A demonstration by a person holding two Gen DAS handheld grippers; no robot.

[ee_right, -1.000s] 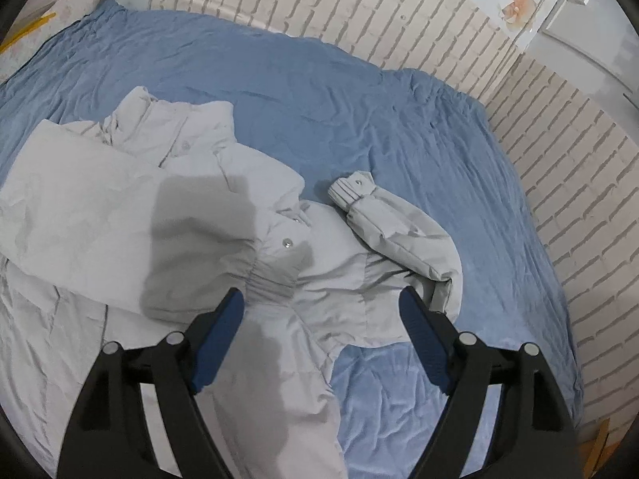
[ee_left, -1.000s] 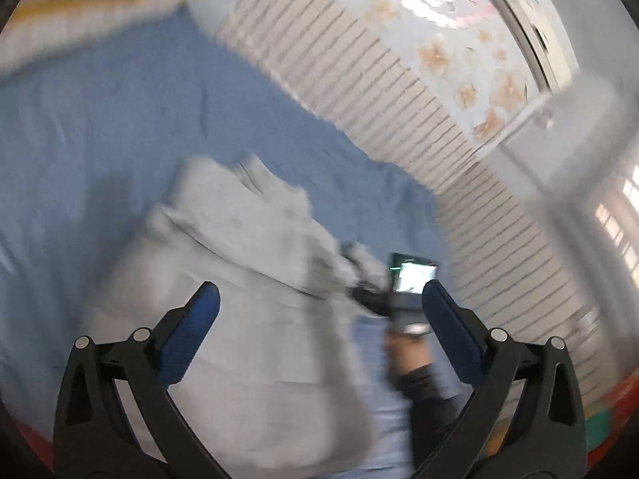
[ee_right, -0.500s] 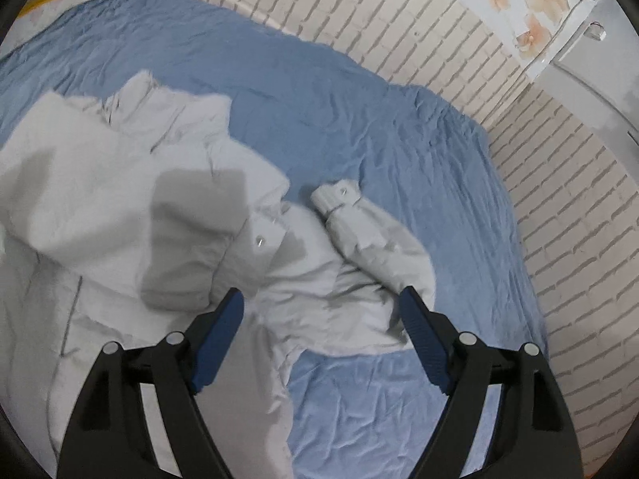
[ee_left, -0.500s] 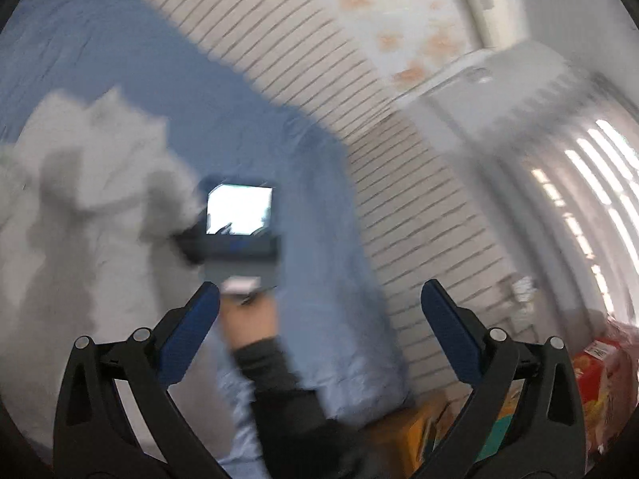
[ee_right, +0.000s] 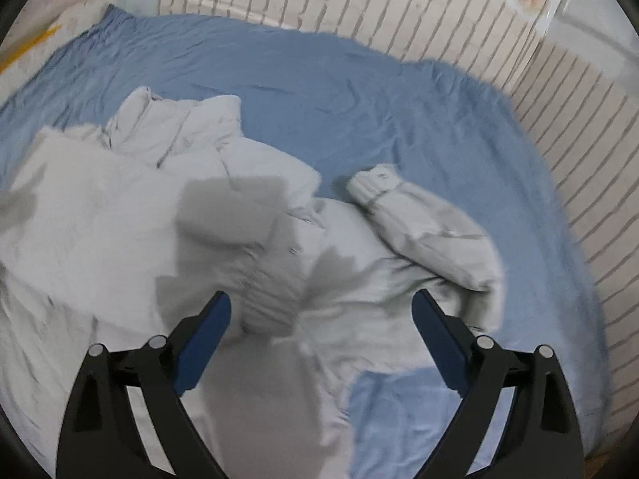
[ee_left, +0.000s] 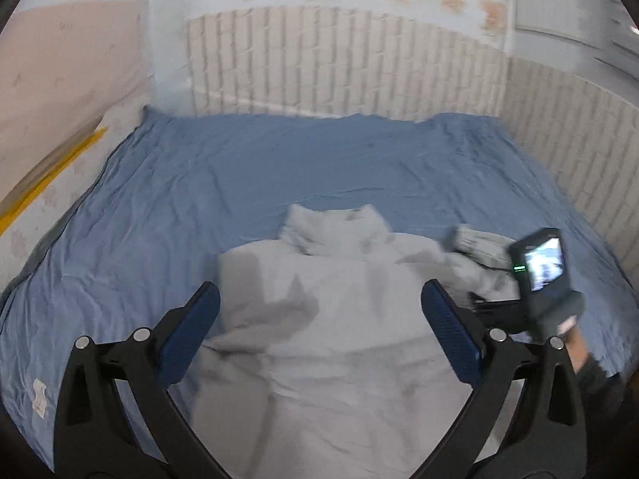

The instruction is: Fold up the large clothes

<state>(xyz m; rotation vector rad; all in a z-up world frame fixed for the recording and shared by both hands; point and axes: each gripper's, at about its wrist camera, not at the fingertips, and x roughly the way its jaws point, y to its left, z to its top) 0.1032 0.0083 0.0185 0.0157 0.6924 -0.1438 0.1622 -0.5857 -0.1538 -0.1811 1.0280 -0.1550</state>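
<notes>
- Our left gripper (ee_left: 319,335) gapes wide, empty, above the pale grey padded jacket (ee_left: 331,319).
- Our right gripper (ee_right: 321,333) is opening, nothing between its jaws.
- The jacket lies at the blue bedsheet's (ee_right: 327,92) near edge — one cuffed sleeve (ee_right: 423,223) folded inward.

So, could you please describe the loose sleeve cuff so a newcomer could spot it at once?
Start at the blue bedsheet below the white brick wall. On it lies a pale grey padded jacket; its right-hand sleeve curls up alone. Its ribbed cuff with a snap rests on bare sheet.
</notes>
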